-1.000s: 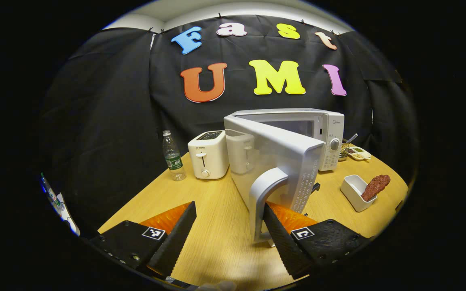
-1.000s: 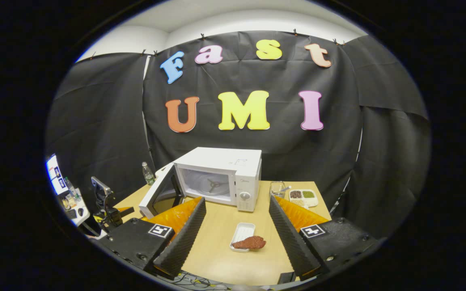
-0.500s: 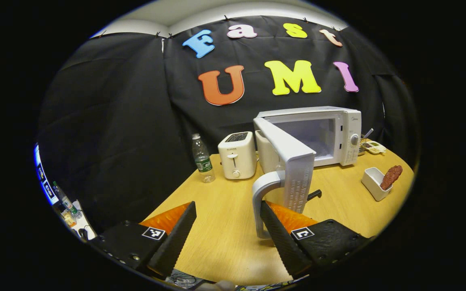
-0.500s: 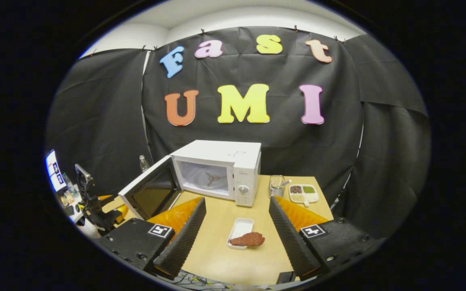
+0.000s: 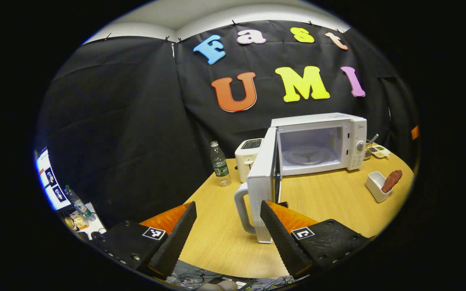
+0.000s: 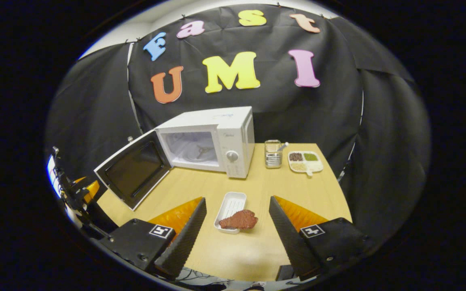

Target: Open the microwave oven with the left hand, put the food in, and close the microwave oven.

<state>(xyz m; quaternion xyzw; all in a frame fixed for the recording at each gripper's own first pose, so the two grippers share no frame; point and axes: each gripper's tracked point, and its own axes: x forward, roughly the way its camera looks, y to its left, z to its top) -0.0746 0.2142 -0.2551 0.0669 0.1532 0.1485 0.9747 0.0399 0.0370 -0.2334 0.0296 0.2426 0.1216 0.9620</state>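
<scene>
The microwave [image 6: 208,139] stands on the wooden table [image 6: 257,250] with its door [image 5: 262,184] swung wide open, and inside the white cavity only the bare turntable [image 5: 306,153] shows. In the left gripper view the left gripper [image 5: 228,236] has its fingers spread apart, with the door's handle [image 5: 242,208] just ahead between them; I cannot tell whether the right-hand finger touches the door's edge. In the right gripper view the right gripper [image 6: 237,238] also hangs with its fingers wide apart, gripping nothing. Between them on the table lies a white tray [image 6: 229,204], and the reddish-brown food [image 6: 239,220] rests across its near end, half over the rim. Behind, right of the microwave, a small metal basket [image 6: 272,155] holds a utensil, and beside it a divided dish [image 6: 305,161] carries dark, green and pale fillings. A toaster [image 5: 247,155] and a water bottle [image 5: 220,163] stand left of the door.
</scene>
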